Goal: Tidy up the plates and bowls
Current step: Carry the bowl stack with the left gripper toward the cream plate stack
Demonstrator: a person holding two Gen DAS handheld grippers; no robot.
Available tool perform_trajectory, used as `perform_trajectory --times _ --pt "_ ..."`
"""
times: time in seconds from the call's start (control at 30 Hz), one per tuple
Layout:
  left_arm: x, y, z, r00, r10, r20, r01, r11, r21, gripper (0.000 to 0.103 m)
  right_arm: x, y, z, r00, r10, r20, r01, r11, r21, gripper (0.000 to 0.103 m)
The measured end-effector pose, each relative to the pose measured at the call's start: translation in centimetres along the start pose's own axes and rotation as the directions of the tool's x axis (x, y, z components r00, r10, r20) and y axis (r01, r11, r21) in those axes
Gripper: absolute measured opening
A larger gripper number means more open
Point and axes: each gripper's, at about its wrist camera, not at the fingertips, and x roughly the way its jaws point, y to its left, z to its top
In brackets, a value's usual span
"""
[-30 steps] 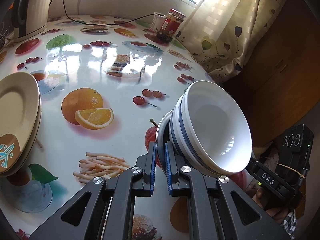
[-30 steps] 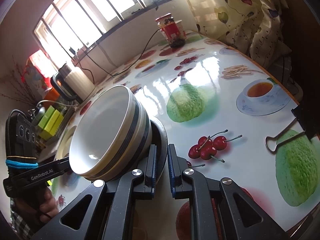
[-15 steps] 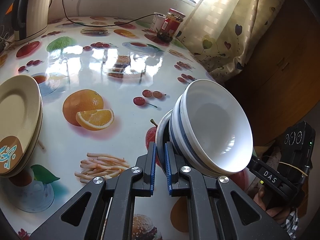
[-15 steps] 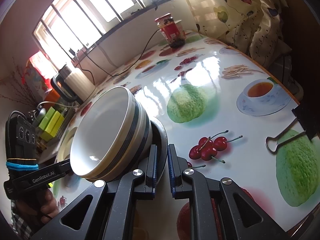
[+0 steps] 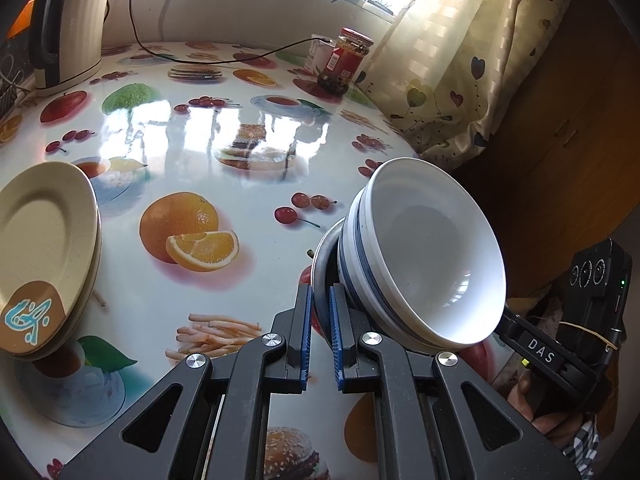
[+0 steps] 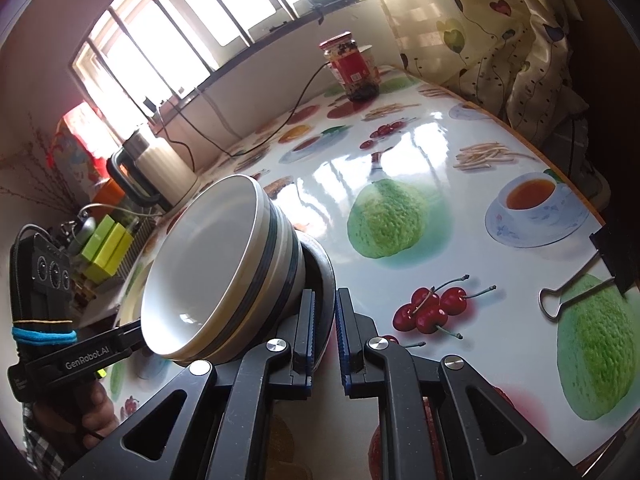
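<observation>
A stack of white bowls with blue bands (image 5: pixel 424 256) sits in a shallow steel dish (image 5: pixel 324 256) over the fruit-print table. My left gripper (image 5: pixel 320 320) is shut on the dish's rim. In the right wrist view my right gripper (image 6: pixel 325 328) is shut on the steel dish (image 6: pixel 322 272) at the opposite rim, with the bowls (image 6: pixel 224 272) to its left. Both grippers hold the dish tilted between them. A stack of cream plates (image 5: pixel 44 252) lies at the left in the left wrist view.
An electric kettle (image 5: pixel 68 36) stands at the table's far left, its black cable (image 5: pixel 224 60) running across the back. A red-lidded jar (image 5: pixel 346 64) stands near the curtain (image 5: pixel 460 60). A binder clip (image 6: pixel 576 292) grips the table's right edge.
The held dish with the bowls has barely shifted. In the left wrist view the table and plates have slid slightly right and down. Both grippers keep their grip.
</observation>
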Motion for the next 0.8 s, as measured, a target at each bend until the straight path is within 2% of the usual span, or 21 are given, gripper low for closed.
perform_trajectory --times 0.8 --pt "-3.3 2.8 1.4 0.997 0.06 0.055 -0.057 0.996 -0.063 0.009 2.0 4.4 2.1 0.998 0.061 -0.022 -0.062 0.996 -0.068 0.012"
